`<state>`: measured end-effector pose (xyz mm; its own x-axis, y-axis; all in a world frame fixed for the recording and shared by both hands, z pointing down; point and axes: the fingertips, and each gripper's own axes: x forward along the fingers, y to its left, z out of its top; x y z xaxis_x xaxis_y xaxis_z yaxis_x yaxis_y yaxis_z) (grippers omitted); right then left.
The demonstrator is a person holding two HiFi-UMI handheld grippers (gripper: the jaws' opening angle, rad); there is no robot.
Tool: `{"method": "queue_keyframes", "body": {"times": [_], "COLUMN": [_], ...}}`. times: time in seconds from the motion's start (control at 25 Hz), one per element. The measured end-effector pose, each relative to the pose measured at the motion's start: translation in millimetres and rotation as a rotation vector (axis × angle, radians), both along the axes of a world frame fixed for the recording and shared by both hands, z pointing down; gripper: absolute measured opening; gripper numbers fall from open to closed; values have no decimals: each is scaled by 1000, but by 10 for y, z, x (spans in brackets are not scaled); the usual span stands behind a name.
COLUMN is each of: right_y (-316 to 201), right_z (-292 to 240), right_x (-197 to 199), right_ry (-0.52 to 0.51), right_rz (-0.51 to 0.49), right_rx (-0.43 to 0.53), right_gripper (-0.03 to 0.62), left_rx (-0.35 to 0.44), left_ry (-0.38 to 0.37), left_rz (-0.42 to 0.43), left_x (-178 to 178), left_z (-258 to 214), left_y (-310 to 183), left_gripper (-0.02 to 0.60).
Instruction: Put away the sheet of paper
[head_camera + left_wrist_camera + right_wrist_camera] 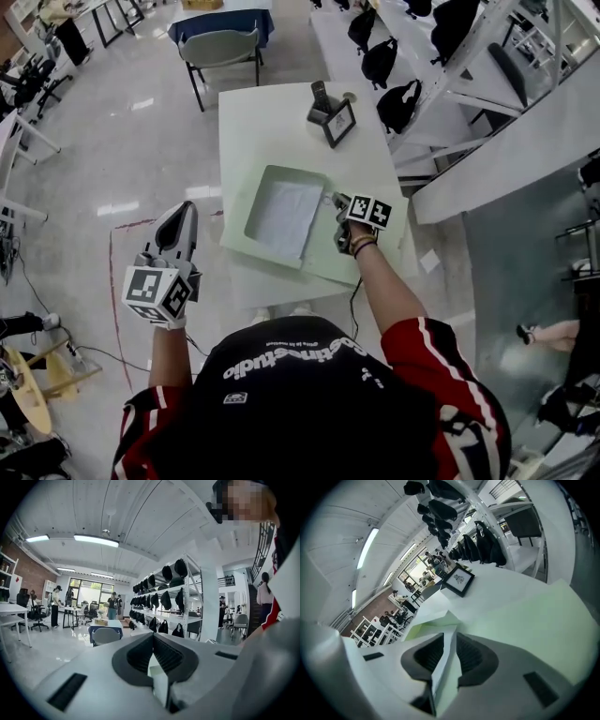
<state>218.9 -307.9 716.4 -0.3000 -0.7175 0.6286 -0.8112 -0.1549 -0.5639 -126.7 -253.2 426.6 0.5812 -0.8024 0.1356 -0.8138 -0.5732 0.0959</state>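
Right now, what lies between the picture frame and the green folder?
Only bare white table between picture frame and green folder, per the head view.

Head cam is being pointed steeply down from above, so the whole white table point(281, 122) is being framed from well up. The left gripper point(185, 214) cam is being aimed roughly level across the room at the bag shelves point(174, 603). The right gripper point(337, 202) cam is being held close over the tabletop, tilted down. The picture frame point(339, 122) is being caught by the head and right gripper views, and the chair point(220, 47) by the head and left gripper views.
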Motion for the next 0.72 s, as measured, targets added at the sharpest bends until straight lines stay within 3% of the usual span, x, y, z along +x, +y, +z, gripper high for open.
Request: {"method": "queue_keyframes", "body": {"times": [0.36,0.72], "right_y": [527,1171], "right_z": [-384,-941], "right_x": [484,546], "right_ry": [105,299], "right_rz": [127,163], "right_rx": [46,135], "right_gripper": [80,67], "left_rx": [13,4], "left_ry": [42,86], "left_rz": [132,286], "left_x": [246,490], "left_z": [-30,-94], "left_y": [-89,-135], "left_gripper": [5,5]}}
